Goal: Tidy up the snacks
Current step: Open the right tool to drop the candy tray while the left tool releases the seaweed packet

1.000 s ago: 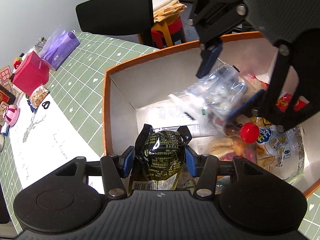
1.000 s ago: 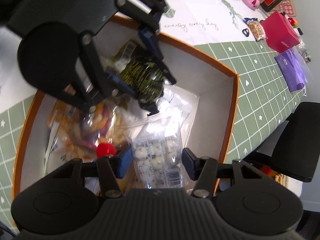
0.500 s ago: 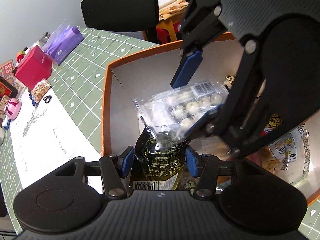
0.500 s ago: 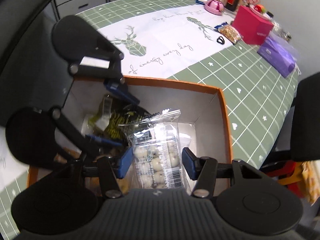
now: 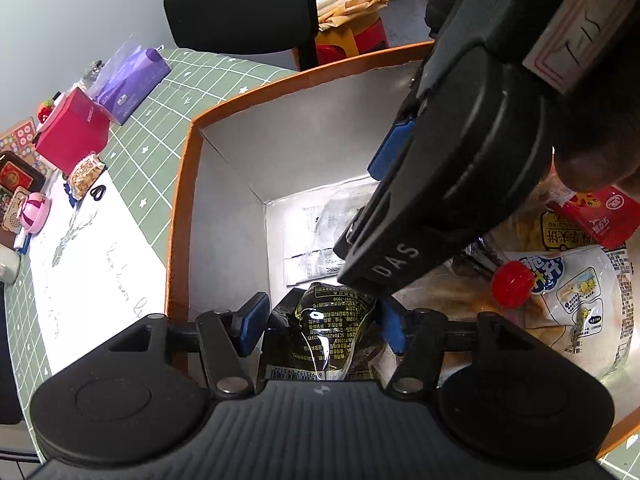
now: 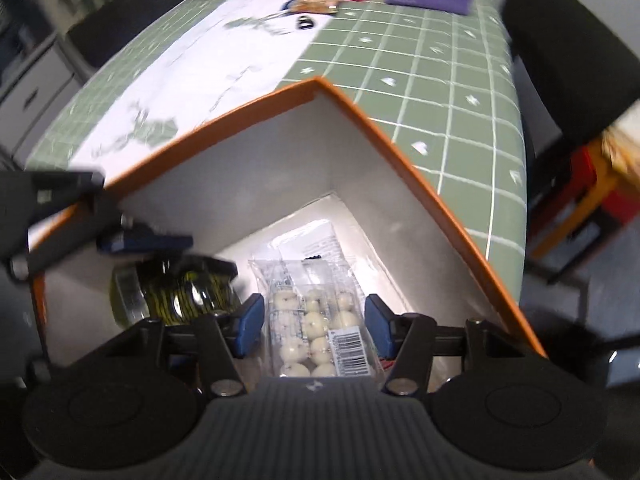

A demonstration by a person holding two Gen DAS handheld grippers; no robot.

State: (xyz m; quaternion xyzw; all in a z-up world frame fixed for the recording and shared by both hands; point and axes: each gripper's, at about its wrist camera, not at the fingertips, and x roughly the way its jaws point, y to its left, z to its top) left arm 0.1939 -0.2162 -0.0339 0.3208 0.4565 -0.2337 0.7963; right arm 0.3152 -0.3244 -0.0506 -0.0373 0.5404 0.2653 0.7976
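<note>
Snacks sit in my orange box (image 5: 181,184) on the green checked tablecloth (image 6: 440,64), black chairs (image 5: 244,4) past it. Between my left gripper (image 5: 320,326) fingers, half-open, lies a shiny black crinkly bag (image 5: 324,332). My right gripper (image 6: 314,324) frames a clear pack of white balls (image 6: 312,320); I cannot tell its grip.

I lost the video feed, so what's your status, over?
Left gripper shut on dark snack bag. Right gripper holds clear candy pack, both inside orange box. Right gripper body crowds left view.
</note>
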